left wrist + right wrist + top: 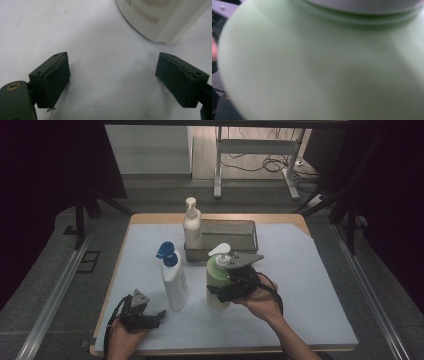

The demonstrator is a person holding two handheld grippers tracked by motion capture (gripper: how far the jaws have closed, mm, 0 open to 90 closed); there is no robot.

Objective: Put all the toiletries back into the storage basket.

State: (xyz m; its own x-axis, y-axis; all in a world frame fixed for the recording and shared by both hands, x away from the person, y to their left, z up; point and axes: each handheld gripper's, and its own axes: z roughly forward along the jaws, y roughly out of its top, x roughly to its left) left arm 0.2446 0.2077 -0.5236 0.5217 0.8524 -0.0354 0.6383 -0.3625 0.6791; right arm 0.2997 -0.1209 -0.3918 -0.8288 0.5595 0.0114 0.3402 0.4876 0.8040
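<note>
A green pump bottle (216,275) with a white pump head stands upright near the middle of the table. My right gripper (223,290) reaches in from the right and is shut on its body. In the right gripper view the green bottle (317,70) is so close that it hides the jaws. A white bottle with a blue pump (173,280) stands just left of it. My left gripper (157,316) rests low at the front left, open, its jaws apart over the bare mat. In the left gripper view my left gripper (112,80) holds nothing, and the white bottle's base (160,17) stands just beyond it.
A grey metal tray (235,227) sits at the back of the white mat (305,285). A white pump bottle (192,227) stands at the tray's left end; I cannot tell whether it is inside. The table's wooden edge (120,270) runs along the left.
</note>
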